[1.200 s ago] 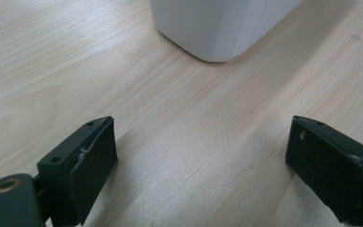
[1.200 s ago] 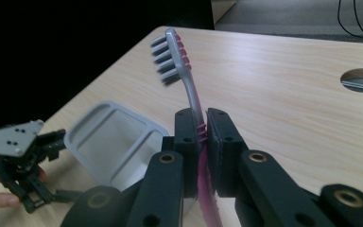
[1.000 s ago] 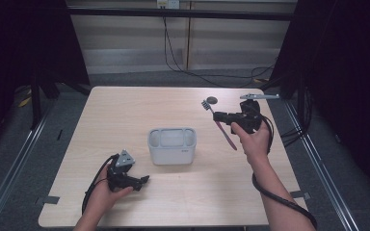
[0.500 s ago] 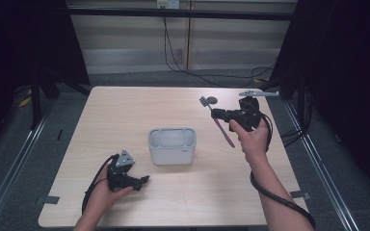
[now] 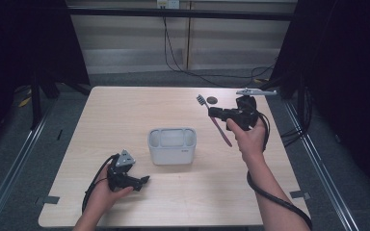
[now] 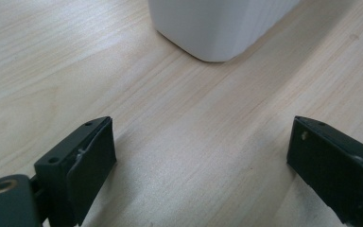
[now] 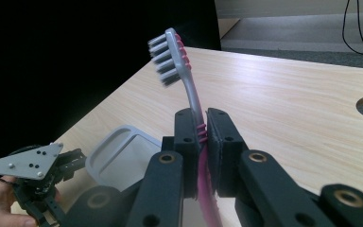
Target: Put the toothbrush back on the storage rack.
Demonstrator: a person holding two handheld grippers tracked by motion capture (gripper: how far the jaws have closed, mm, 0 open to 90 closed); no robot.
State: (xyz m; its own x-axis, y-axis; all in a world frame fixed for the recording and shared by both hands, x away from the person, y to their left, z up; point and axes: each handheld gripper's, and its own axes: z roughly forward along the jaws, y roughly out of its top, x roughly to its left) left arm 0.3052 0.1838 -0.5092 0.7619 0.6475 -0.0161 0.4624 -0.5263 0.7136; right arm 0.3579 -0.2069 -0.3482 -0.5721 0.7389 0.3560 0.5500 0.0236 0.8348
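Right gripper clenched on toothbrush by its neck, left gripper released on bench; brush may pivot or miss holder.

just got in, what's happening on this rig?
A person works at a wooden table with a hand-held gripper in each hand. The right hand-held gripper is shut on a pink and grey toothbrush, held in the air with the bristles up, to the right of and beyond a white holder at mid-table. The left hand-held gripper is open and holds nothing, low over the table near the holder.
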